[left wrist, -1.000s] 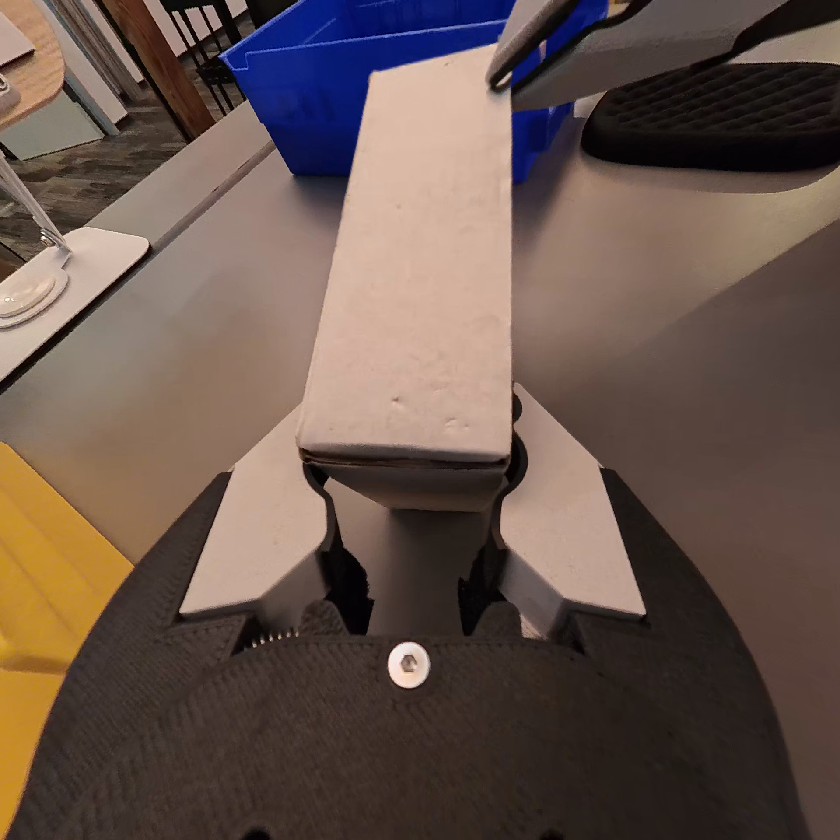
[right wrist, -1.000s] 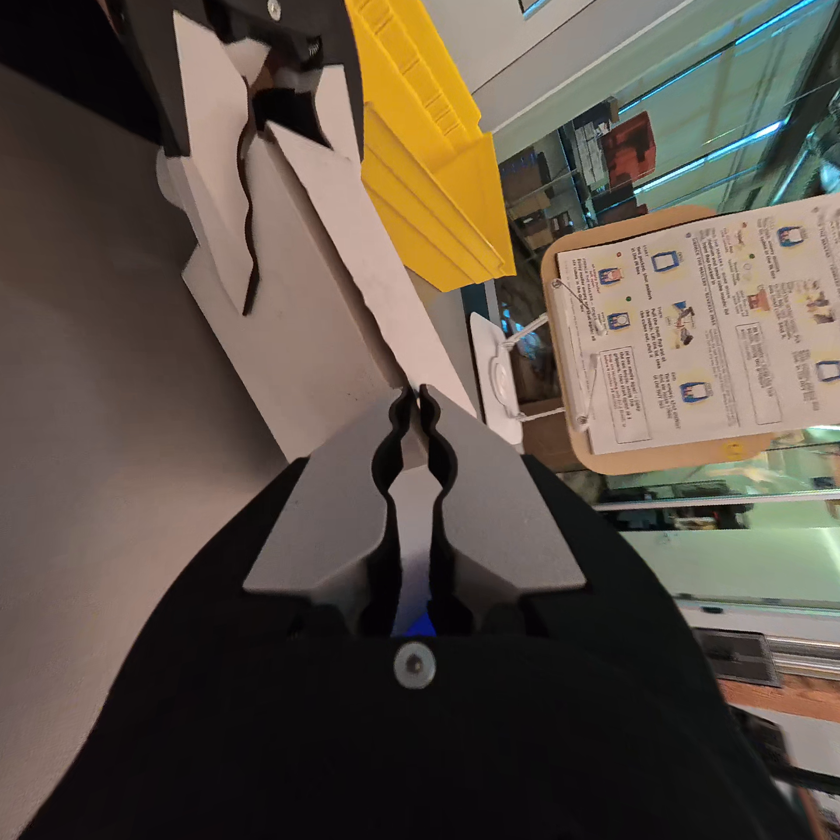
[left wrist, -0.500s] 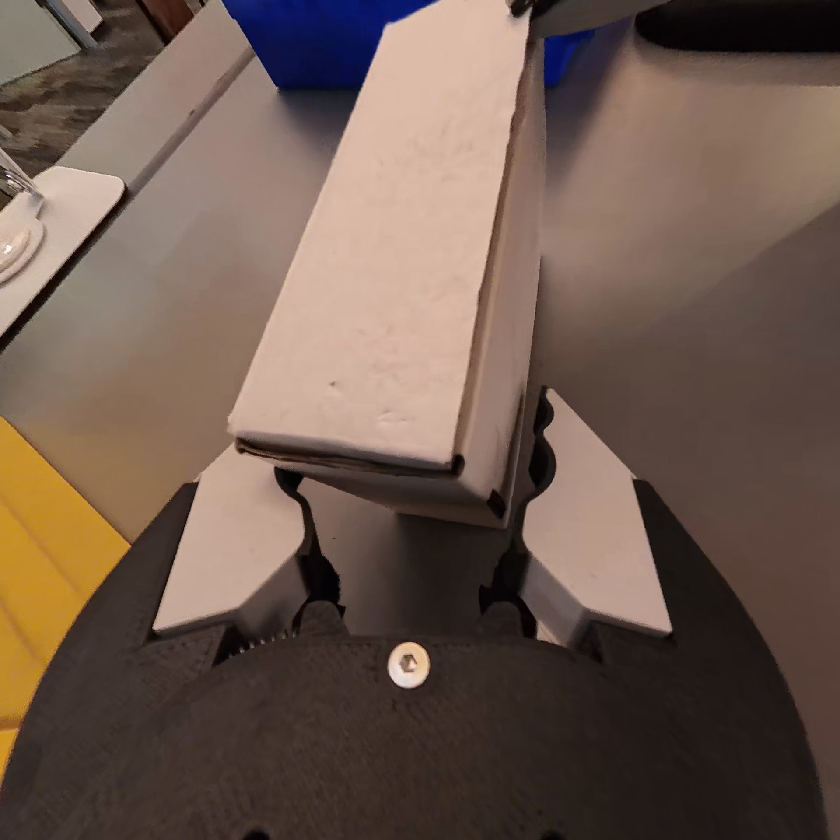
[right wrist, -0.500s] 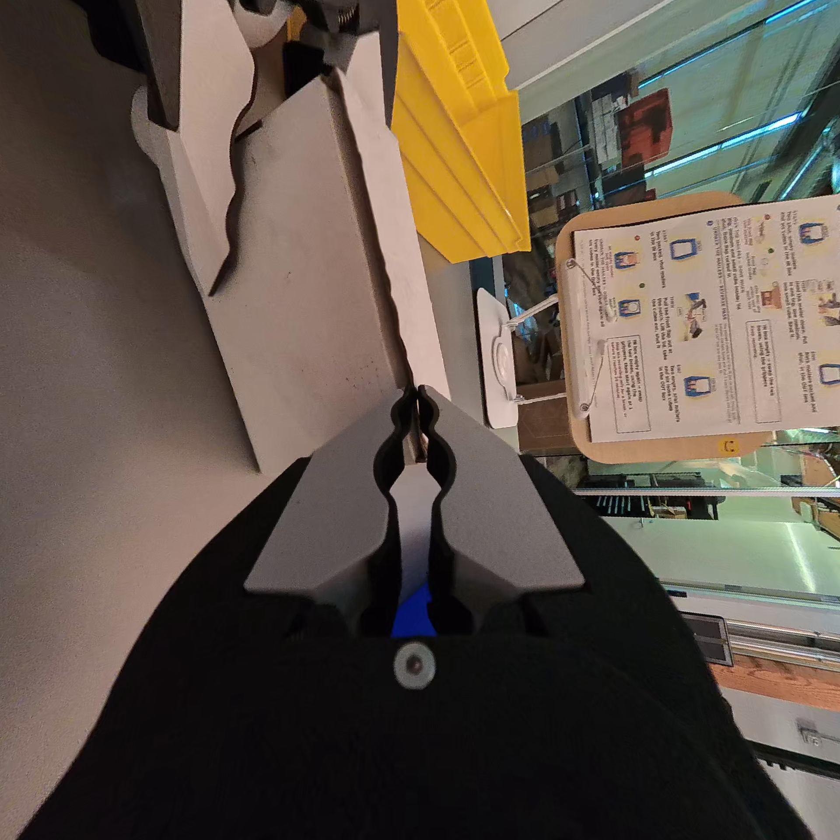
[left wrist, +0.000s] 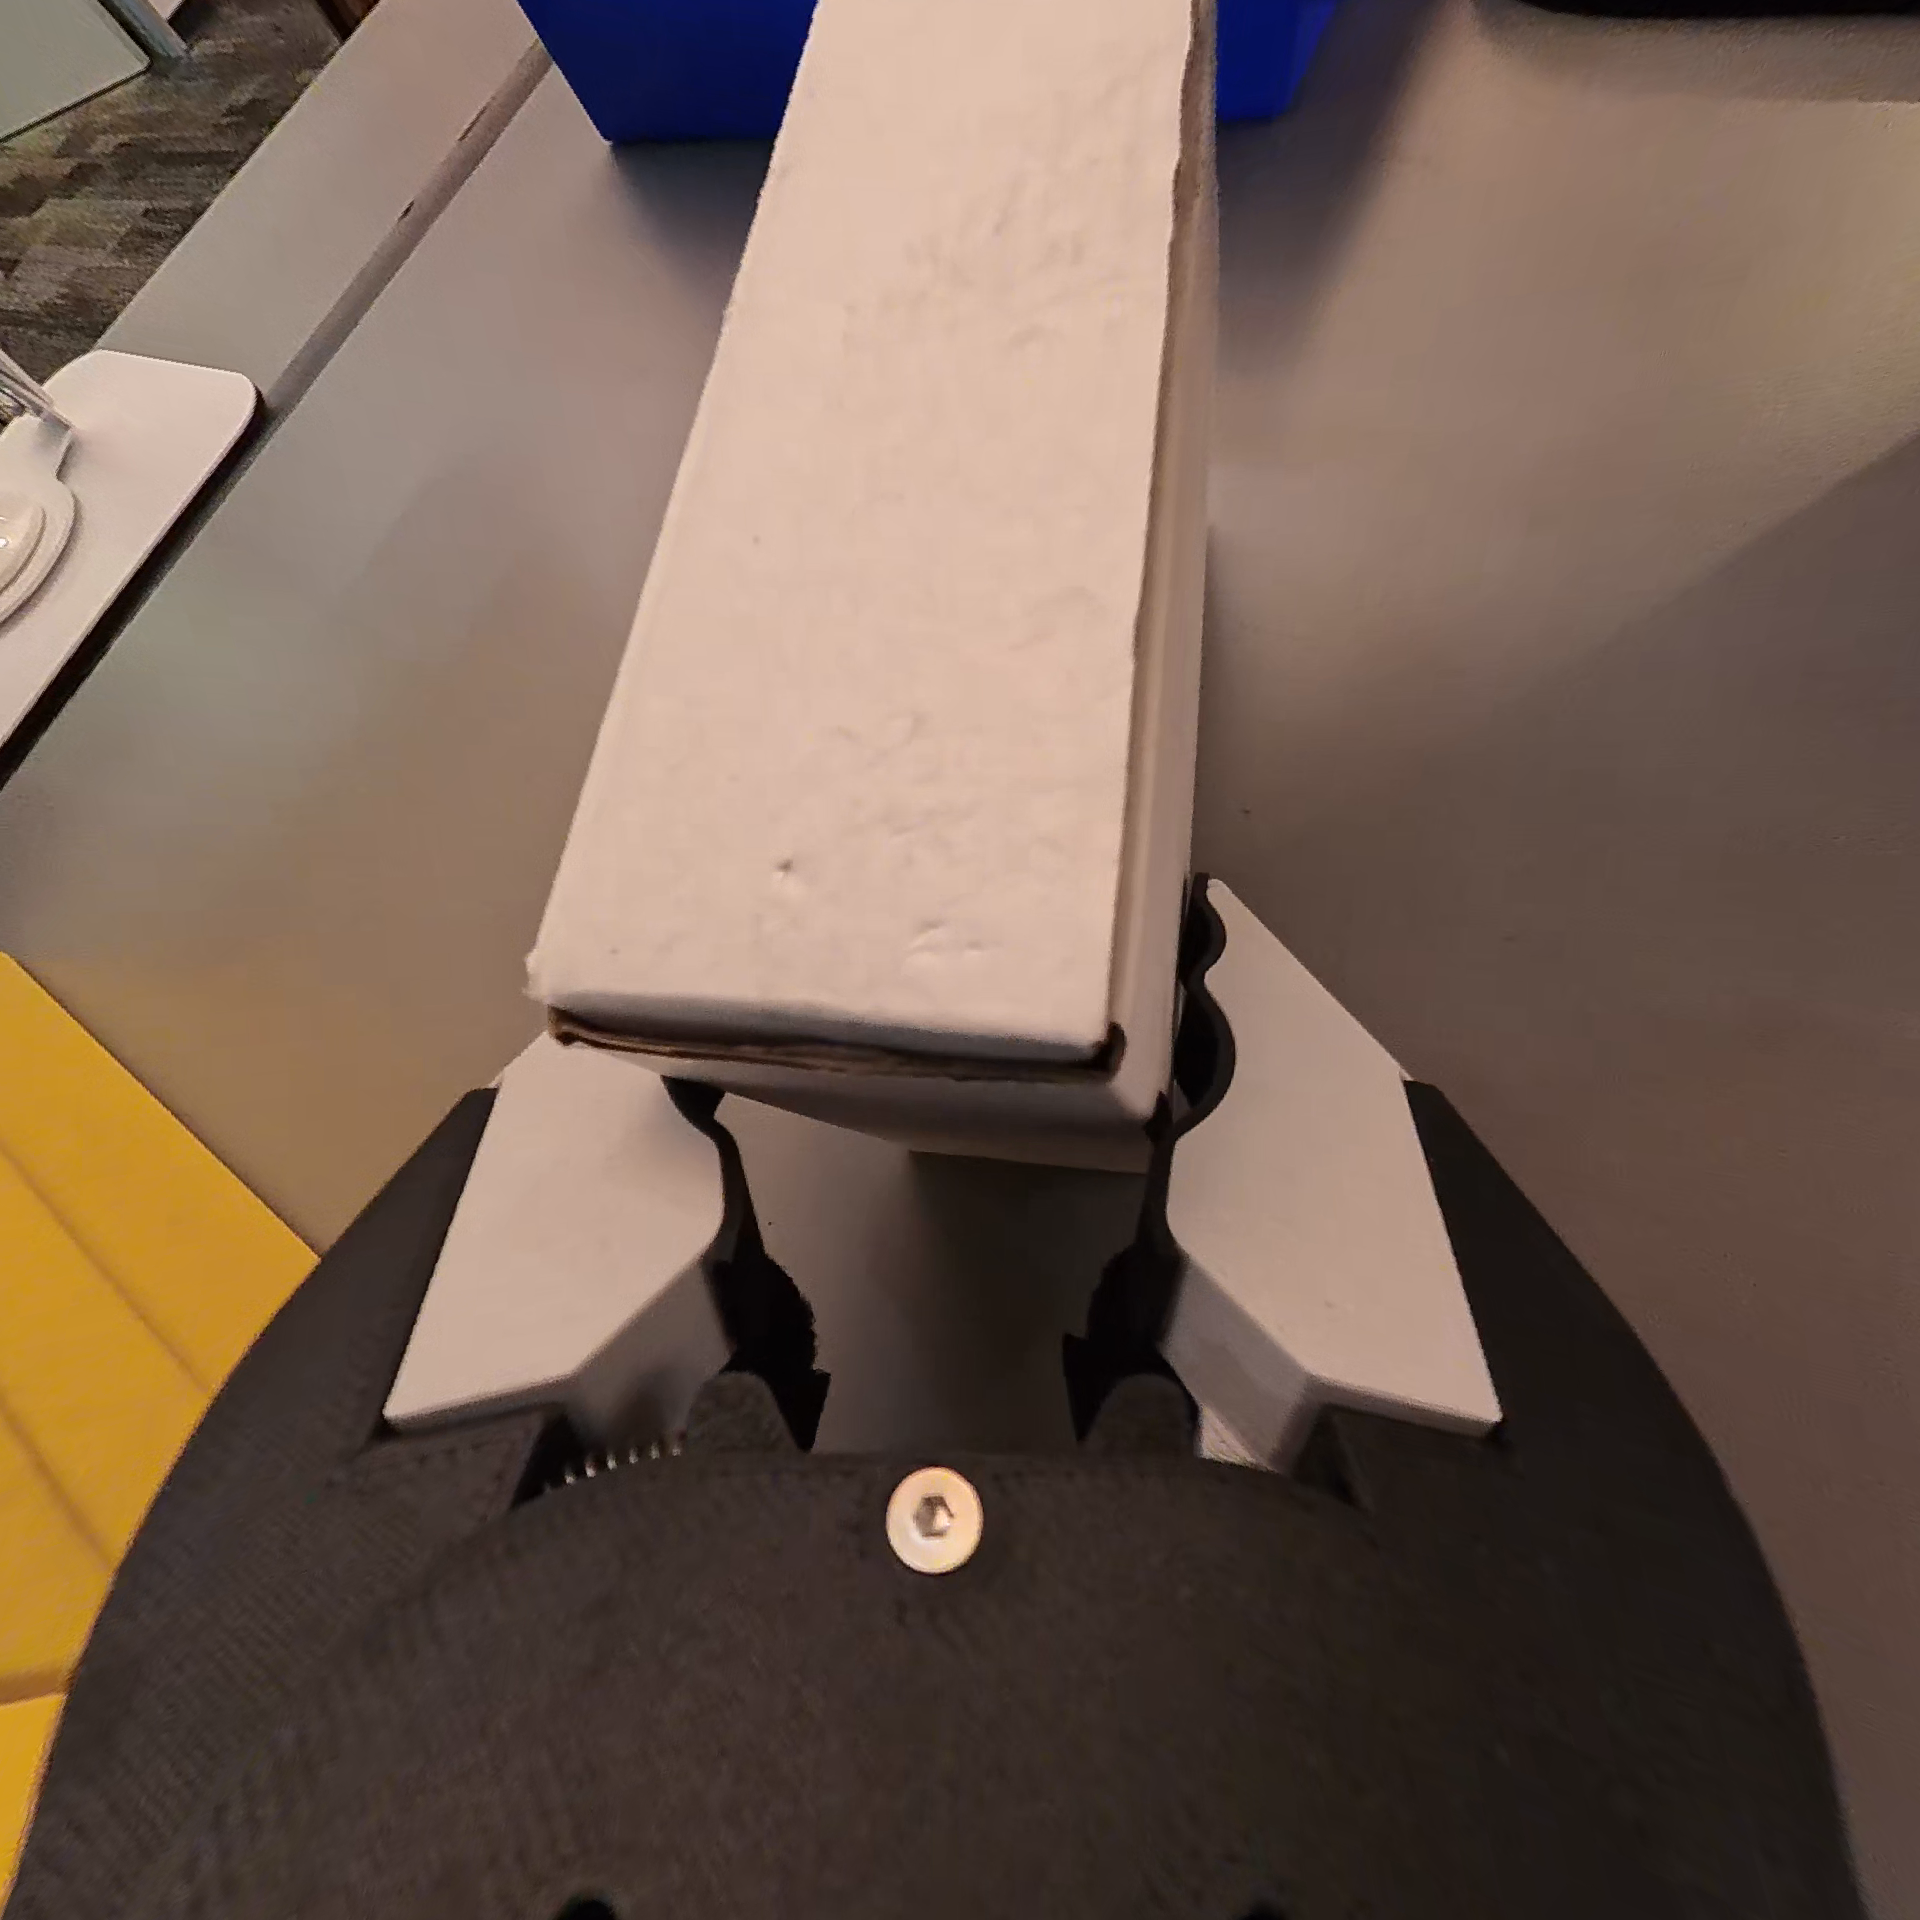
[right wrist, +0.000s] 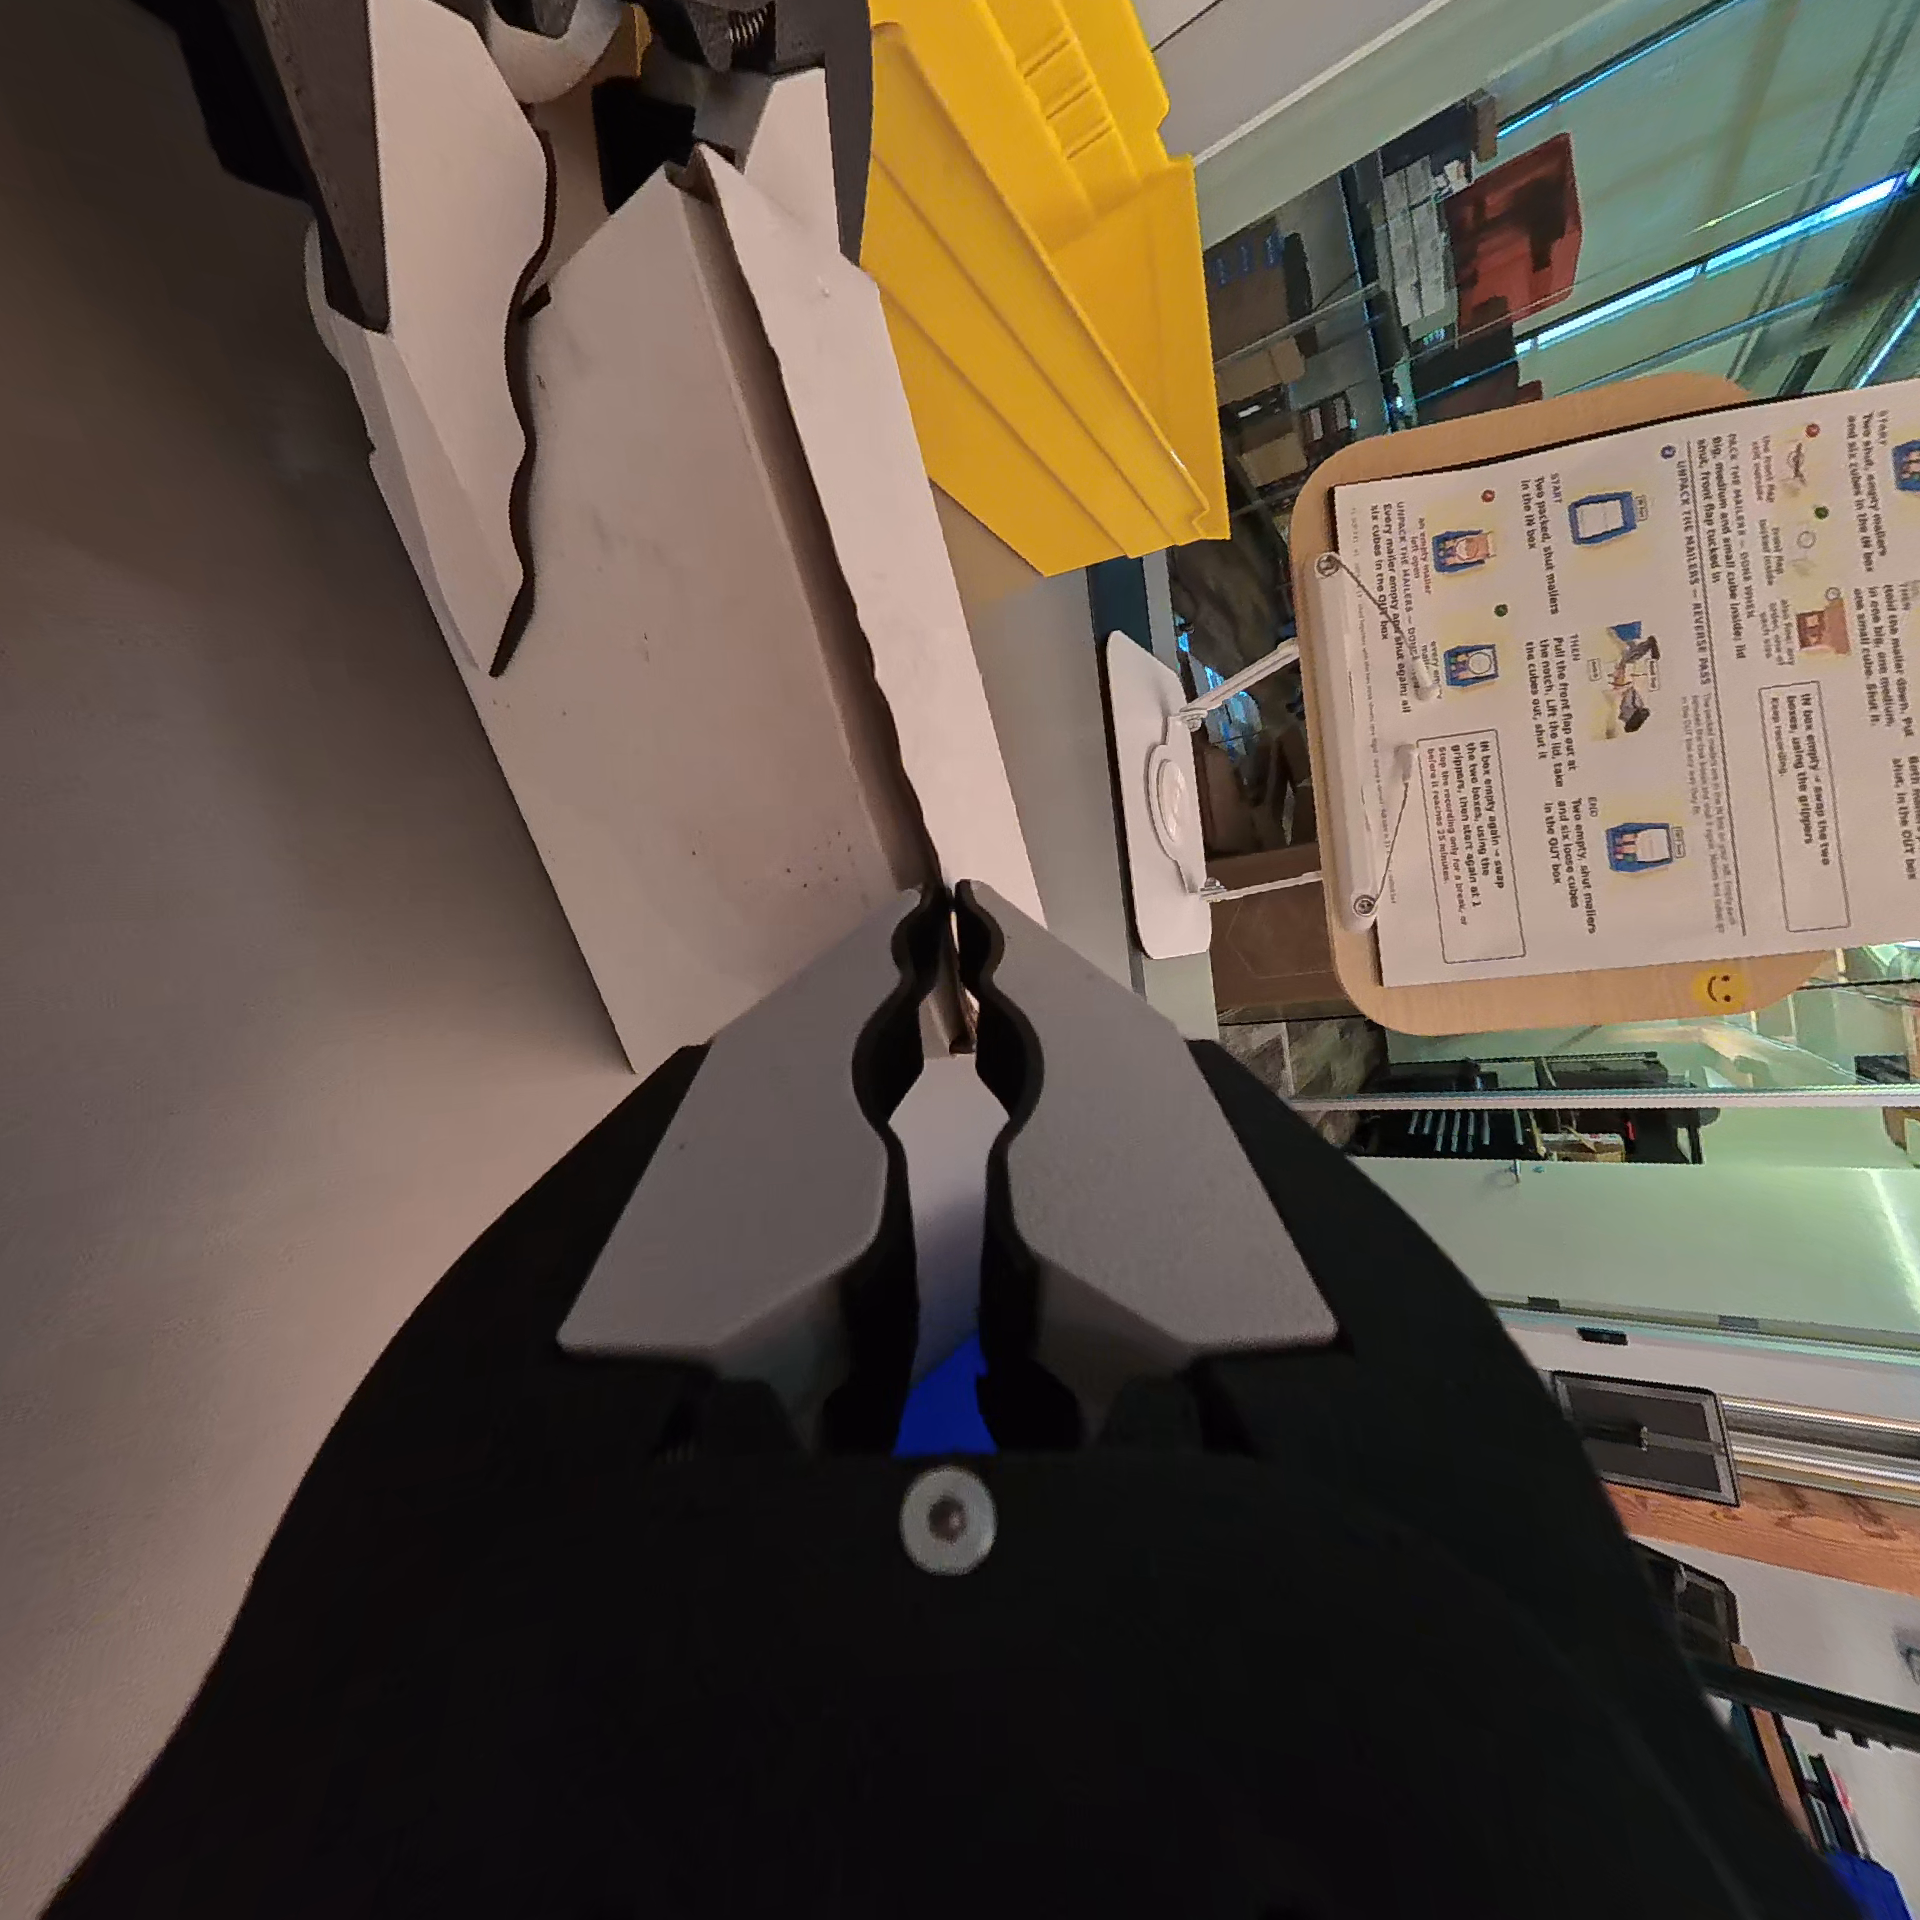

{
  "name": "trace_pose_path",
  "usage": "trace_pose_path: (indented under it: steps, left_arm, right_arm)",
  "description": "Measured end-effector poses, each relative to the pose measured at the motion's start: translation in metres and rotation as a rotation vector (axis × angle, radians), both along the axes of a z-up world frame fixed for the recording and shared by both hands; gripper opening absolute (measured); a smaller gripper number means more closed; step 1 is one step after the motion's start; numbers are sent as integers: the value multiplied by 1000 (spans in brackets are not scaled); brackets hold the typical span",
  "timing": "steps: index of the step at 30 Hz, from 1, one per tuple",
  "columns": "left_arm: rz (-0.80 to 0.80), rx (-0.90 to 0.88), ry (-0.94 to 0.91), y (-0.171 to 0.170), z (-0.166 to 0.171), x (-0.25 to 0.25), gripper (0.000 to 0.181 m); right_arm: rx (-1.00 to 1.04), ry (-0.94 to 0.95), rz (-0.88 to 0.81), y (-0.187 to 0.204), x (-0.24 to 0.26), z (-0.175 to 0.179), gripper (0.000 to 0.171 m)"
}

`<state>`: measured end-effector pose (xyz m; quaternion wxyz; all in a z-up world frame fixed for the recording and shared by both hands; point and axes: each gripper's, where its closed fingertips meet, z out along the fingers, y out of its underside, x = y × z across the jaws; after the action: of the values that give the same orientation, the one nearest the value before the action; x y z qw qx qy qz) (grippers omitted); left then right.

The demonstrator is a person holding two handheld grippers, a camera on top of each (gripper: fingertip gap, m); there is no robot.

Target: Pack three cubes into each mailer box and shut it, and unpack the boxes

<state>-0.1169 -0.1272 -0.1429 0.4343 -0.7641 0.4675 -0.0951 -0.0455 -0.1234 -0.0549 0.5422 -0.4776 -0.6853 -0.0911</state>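
Observation:
A long white mailer box (left wrist: 883, 571) is held shut between both grippers above the grey table (left wrist: 1558, 623). My left gripper (left wrist: 935, 1039) is shut on its near end, one finger on each long side. In the right wrist view the box (right wrist: 675, 623) runs away from me, tilted on its long axis. My right gripper (right wrist: 951, 920) is shut on the thin cardboard edge of the lid at the other end. The left gripper's fingers (right wrist: 436, 364) clamp the far end there. No cubes show.
A blue bin (left wrist: 686, 73) stands behind the box on the table. A yellow bin (left wrist: 94, 1247) lies at the left, also in the right wrist view (right wrist: 1039, 312). A white stand base (left wrist: 125, 416) carries an instruction board (right wrist: 1610, 675) past the table edge. Some 12 cm of space lies between my two pairs of fingers.
The box has rolled about its long axis, so one side wall now shows in the left wrist view. The right gripper has slid out of that view's top edge. Both grips hold.

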Motion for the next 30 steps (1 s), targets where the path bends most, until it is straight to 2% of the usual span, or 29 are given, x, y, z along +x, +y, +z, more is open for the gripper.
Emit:
trace_pose_path:
  steps: [22,25,27,30]
  left_arm:
    - [18,-14,-9,2,0,-2,84]
    - [6,-25,-4,1,-1,0,83]
    - [3,-32,-7,1,-1,0,83]
    - [2,-31,-9,0,-1,1,83]
  right_arm:
    - [-29,22,-37,6,-4,9,2]
    - [50,-6,40,-7,-17,8,14]
    - [15,-17,117,-24,-34,2,22]
    - [57,-5,155,-32,-57,6,23]
